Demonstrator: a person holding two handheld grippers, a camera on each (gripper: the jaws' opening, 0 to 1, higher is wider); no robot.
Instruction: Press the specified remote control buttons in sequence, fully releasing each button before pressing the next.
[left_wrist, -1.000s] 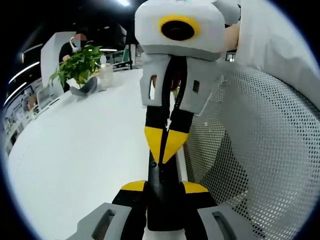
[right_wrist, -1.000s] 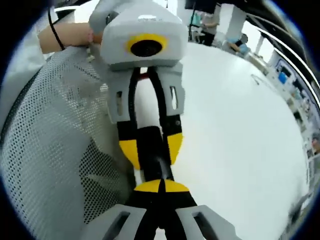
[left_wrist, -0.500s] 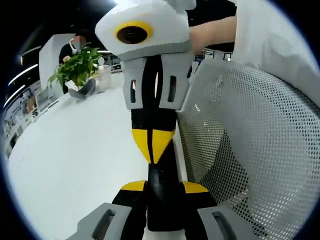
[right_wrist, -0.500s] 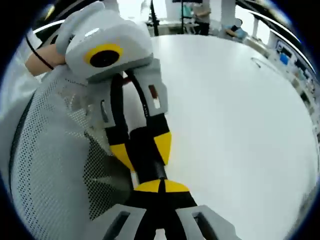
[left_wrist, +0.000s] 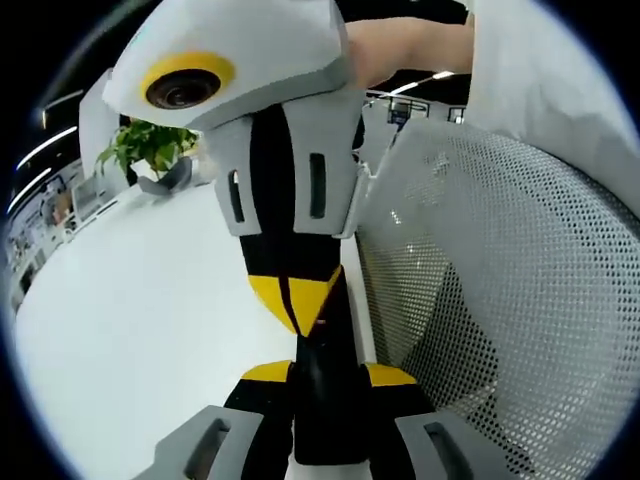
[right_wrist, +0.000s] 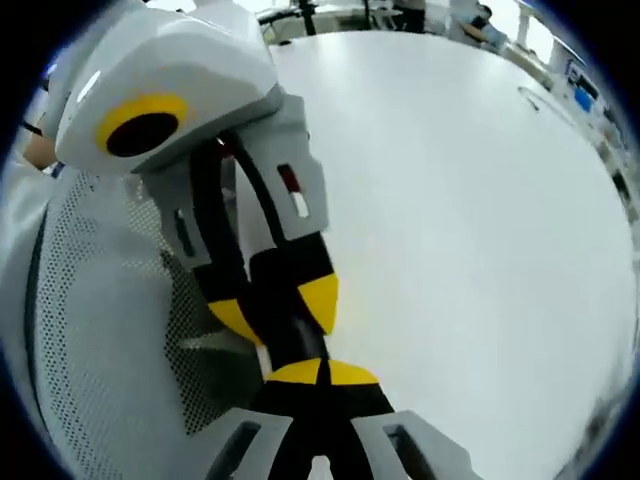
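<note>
White table bears a potted plant; left tongs grasp a remote, right tongs clenched.

Bright, even overhead light; my worktop glares near white w/ hardly any shadow. Heavy fisheye bending at edges, far background soft, close parts slightly blurred.
</note>
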